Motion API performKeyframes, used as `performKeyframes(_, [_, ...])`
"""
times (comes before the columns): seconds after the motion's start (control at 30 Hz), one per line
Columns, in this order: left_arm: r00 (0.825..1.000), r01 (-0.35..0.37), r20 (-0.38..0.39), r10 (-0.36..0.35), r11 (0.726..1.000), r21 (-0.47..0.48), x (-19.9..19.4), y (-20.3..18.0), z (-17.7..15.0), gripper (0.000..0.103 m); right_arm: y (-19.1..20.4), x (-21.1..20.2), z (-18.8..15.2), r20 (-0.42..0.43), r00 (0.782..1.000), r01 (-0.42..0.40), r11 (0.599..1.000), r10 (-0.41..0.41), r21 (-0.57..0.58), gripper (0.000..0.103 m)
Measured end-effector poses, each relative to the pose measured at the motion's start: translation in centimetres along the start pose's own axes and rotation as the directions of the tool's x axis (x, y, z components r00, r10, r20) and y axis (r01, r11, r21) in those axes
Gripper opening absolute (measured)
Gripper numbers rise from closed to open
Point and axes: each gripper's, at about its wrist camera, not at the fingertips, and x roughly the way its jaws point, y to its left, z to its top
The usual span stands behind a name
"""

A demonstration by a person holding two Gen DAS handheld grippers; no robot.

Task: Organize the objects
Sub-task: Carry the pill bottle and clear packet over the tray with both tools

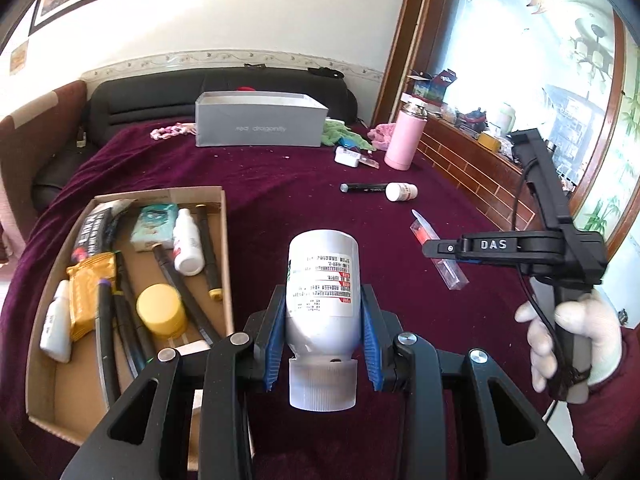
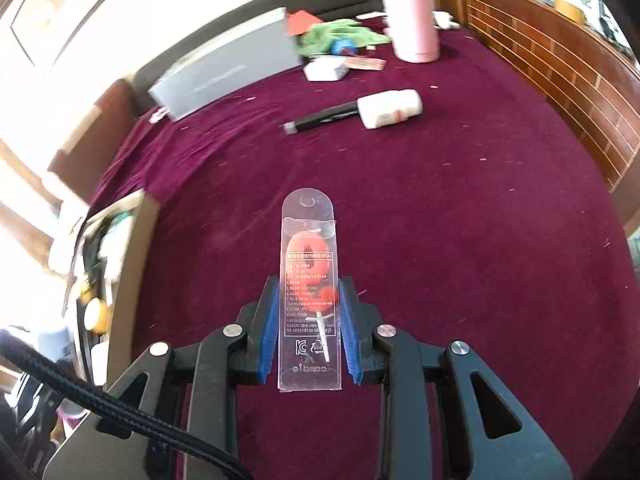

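Note:
My left gripper [image 1: 323, 312] is shut on a white bottle [image 1: 322, 280] with a ribbed cap toward the camera, held above the maroon bedspread just right of the open cardboard box [image 1: 222, 240]. My right gripper [image 2: 308, 320] is shut on a clear plastic candle pack [image 2: 309, 280] with a red number candle inside, lifted off the bed. In the left wrist view the right gripper [image 1: 434, 248] appears at the right, held by a gloved hand [image 1: 576, 344], with the clear pack [image 1: 430, 238] in its fingers. The box holds pens, a yellow jar [image 1: 160, 312], small bottles and packets.
A black marker [image 2: 320, 117] and a small white bottle [image 2: 390, 109] lie mid-bed. Farther back stand a grey shoebox [image 1: 260, 120], a pink flask [image 1: 404, 140], a white charger [image 2: 324, 70] and green cloth [image 2: 336, 36]. A wooden bed frame [image 2: 560, 80] runs along the right.

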Motion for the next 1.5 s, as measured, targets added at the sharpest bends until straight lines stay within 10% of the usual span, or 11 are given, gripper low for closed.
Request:
performKeyframes(0.73, [0.974, -0.218, 0.001, 0.225, 0.947, -0.237, -3.8, 14.2, -3.4, 0.029, 15.8, 0.3, -4.1, -0.089, 0.973, -0.228, 0.945, 0.213, -0.235, 0.026])
performKeyframes(1.5, [0.979, -0.203, -0.066, 0.193, 0.949, -0.240, -0.6, 17.0, -5.1, 0.029, 26.7, 7.6, -3.9, -0.202, 0.957, -0.263, 0.909, 0.206, -0.322, 0.026])
